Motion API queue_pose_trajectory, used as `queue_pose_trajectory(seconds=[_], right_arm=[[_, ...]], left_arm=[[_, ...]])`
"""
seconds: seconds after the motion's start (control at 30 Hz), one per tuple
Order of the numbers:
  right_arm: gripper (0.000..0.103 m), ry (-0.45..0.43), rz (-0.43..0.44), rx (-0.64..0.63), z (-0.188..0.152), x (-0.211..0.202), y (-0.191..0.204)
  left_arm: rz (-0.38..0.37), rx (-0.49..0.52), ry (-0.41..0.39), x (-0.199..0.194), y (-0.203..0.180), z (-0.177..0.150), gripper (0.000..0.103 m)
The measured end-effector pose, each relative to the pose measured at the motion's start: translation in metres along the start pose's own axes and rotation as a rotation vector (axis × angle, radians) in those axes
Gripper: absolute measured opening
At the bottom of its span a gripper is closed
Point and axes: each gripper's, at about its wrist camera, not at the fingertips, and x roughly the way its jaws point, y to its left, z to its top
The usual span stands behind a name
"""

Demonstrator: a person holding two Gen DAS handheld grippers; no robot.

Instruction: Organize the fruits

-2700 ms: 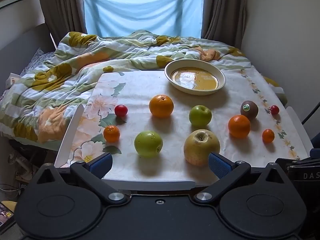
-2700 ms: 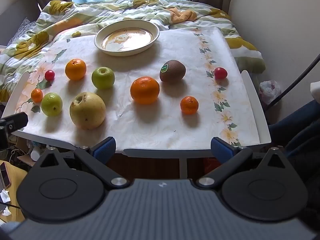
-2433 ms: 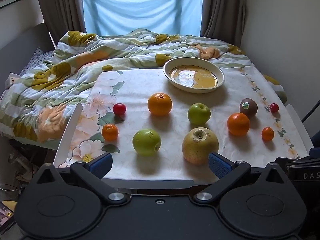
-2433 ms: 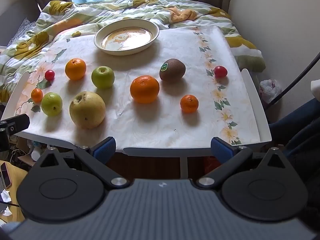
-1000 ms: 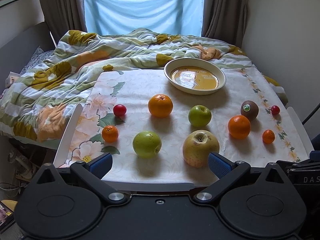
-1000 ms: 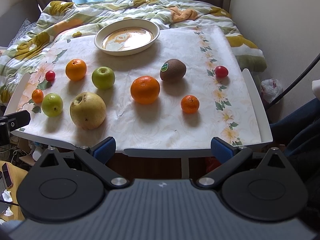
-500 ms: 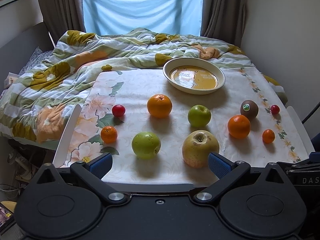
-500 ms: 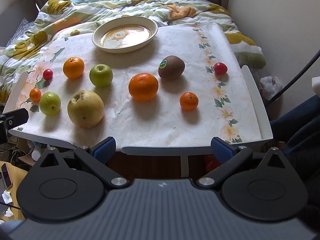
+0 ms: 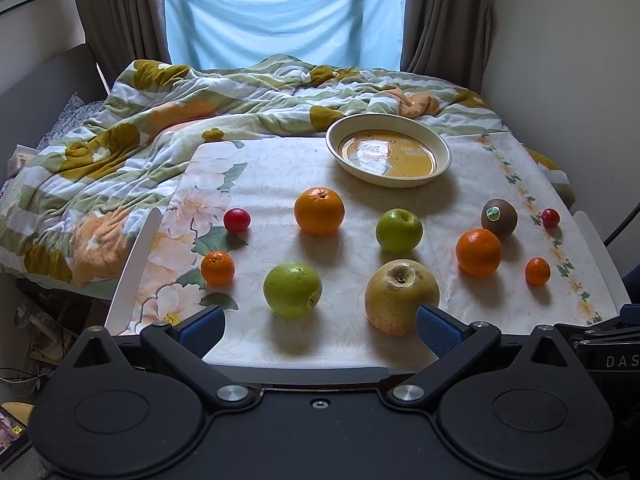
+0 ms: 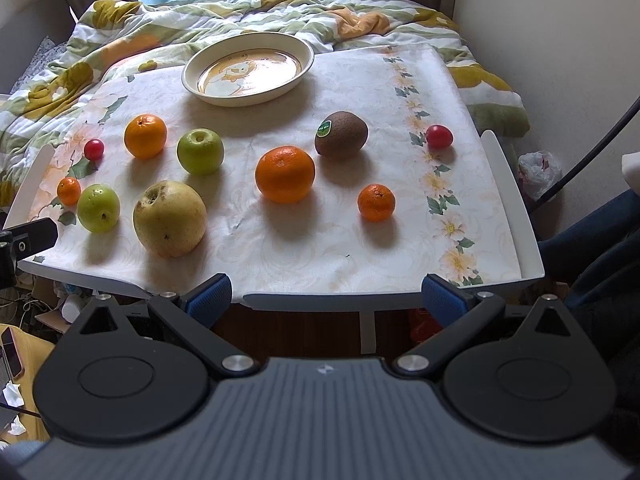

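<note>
Fruit lies loose on a floral tablecloth [image 9: 360, 196]: a big yellow pear [image 9: 401, 297] [image 10: 169, 224], two green apples [image 9: 292, 289] [image 9: 399, 230], two oranges [image 9: 319, 211] [image 10: 285, 174], two small mandarins [image 9: 217, 267] [image 10: 376, 202], a kiwi [image 10: 341, 134], two red cherry tomatoes [image 9: 237, 220] [image 10: 439, 136]. An empty cream plate [image 9: 388, 156] [image 10: 248, 69] stands at the back. My left gripper [image 9: 318, 330] is open and empty at the table's front edge, just before the pear. My right gripper [image 10: 326, 300] is open and empty, off the front edge.
A rumpled flowered duvet [image 9: 120, 148] covers the bed behind and left of the table. The table has raised white side rails [image 10: 510, 200]. A wall [image 10: 560, 40] runs along the right. My left gripper's side [image 10: 24, 240] shows at the right view's left edge.
Both grippers stay open and almost still. The right view has drifted slightly closer and left over the table. No fruit has moved.
</note>
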Motion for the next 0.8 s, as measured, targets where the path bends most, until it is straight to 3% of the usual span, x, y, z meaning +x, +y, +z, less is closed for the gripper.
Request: queue_pose_trajectory(seconds=[0.53, 0.8], right_arm=[[0.103, -0.010, 0.003, 0.000, -0.002, -0.005, 0.003], [0.103, -0.017, 0.008, -0.021, 0.005, -0.018, 0.009]], left_arm=[[0.002, -0.004, -0.008, -0.006, 0.006, 0.004, 0.103], [-0.033, 0.046, -0.037, -0.009, 0.002, 0.016, 0.103]])
